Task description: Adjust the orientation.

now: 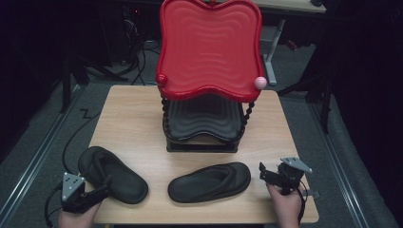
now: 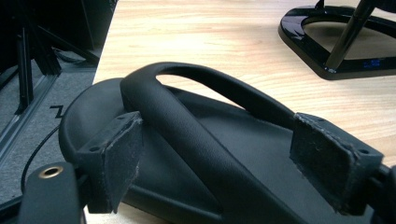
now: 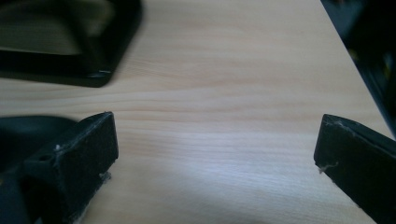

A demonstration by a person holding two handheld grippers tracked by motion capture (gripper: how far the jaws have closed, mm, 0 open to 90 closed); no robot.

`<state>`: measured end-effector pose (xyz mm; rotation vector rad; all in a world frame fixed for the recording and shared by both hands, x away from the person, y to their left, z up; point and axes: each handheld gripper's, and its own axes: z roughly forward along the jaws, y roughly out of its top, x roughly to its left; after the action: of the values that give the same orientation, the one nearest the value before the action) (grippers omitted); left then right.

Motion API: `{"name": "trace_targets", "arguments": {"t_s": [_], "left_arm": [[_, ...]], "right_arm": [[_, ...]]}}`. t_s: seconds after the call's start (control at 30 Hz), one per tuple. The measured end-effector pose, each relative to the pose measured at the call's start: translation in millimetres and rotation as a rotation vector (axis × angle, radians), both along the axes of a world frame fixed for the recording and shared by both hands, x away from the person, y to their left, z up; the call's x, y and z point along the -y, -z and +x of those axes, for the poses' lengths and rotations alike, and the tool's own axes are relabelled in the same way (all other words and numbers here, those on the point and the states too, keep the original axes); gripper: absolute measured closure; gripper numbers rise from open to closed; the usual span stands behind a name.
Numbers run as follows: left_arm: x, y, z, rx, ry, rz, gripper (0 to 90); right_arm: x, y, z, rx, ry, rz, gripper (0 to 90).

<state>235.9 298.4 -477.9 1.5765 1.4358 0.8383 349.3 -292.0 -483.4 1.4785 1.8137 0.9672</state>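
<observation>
Two black sandals lie on the wooden table (image 1: pixel 138 118). The left sandal (image 1: pixel 113 173) has its strap (image 2: pixel 187 126) running between the wide-apart jaws of my left gripper (image 1: pixel 105 184) (image 2: pixel 219 158). Neither of the pads (image 2: pixel 116 158) touches the strap. The right sandal (image 1: pixel 209 182) lies near the front middle. My right gripper (image 1: pixel 266 173) (image 3: pixel 217 158) stands open just right of that sandal's end (image 3: pixel 18 133), over bare wood, with nothing between its jaws.
A two-tier stand sits mid-table: a red wavy tray (image 1: pixel 209 47) on top, a black tray (image 1: pixel 203 116) below, and a black base (image 2: pixel 327 51) (image 3: pixel 70 51). The table's right edge (image 3: pixel 355 60) is close to my right gripper. Dark floor and cables surround the table.
</observation>
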Motion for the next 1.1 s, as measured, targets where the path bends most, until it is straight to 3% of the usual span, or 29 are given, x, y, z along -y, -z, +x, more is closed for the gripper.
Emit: {"name": "trace_targets", "arguments": {"t_s": [0.07,0.33,0.7,0.93,1.1], "left_arm": [[0.3,-2.0,2.7,0.000,-0.002,0.004,19.7],[4.7,-0.4,16.0,-0.044,0.028,0.000,22.2],[12.4,1.4,20.0,-0.050,0.040,0.029,22.4],[14.8,4.5,17.9,-0.069,0.016,0.041,17.6],[14.1,11.9,20.4,-0.124,-0.010,0.027,15.8]], "right_arm": [[-2.6,-2.5,-10.7,0.044,-0.056,-0.005,0.0],[0.5,-2.5,-22.7,0.029,-0.104,0.000,0.0],[12.5,1.5,-28.3,0.023,-0.088,0.017,0.0],[10.9,4.4,-25.3,0.013,-0.094,0.037,1.7],[3.5,6.6,-20.5,0.001,-0.118,0.054,3.3]]}}
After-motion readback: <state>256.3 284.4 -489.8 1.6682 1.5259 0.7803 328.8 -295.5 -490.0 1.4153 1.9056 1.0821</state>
